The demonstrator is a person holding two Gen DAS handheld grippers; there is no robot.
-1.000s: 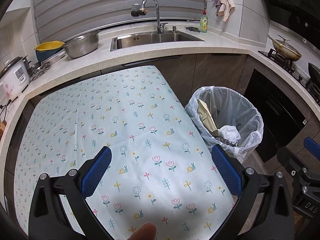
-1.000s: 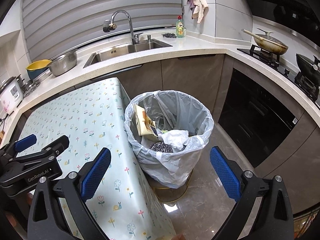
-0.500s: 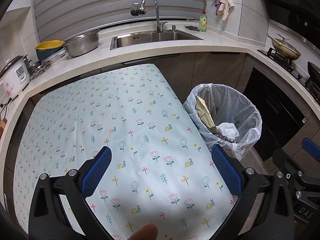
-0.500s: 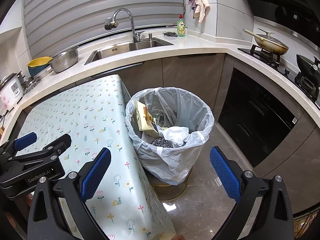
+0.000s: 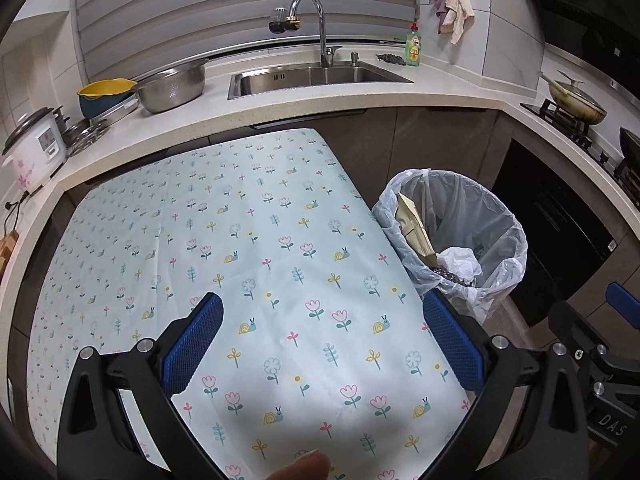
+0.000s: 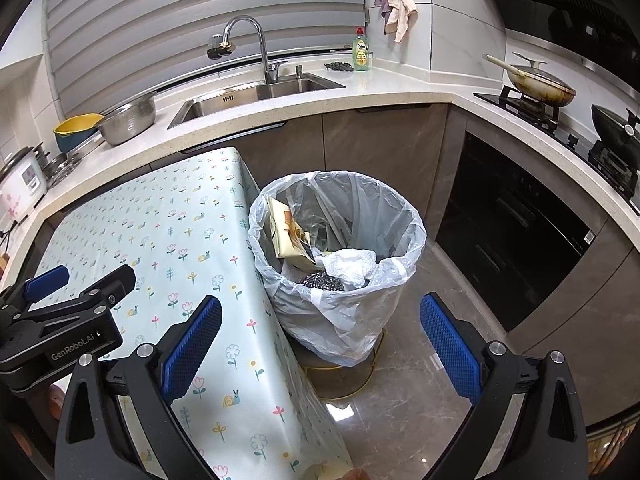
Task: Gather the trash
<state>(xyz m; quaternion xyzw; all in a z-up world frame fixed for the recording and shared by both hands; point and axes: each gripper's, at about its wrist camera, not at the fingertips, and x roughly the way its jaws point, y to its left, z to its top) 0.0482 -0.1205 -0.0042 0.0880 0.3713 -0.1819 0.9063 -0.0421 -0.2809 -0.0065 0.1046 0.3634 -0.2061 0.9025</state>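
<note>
Bin (image 6: pixel 340 312) with clear liner, holding cardboard (image 6: pixel 286 236), white tissue (image 6: pixel 350 266), steel scrubber (image 6: pixel 322 281); both grippers' fingers wide apart, empty.

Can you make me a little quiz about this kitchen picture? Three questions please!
1. True or false: the trash bin stands on the floor beside the table.
2. Which is in the bin: A) a crumpled white paper, B) a banana, C) a shoe?
3. Fill in: the left gripper and right gripper both have their jaws ____ and hold nothing.

Key: 1 true; 2 A; 3 open.
</note>
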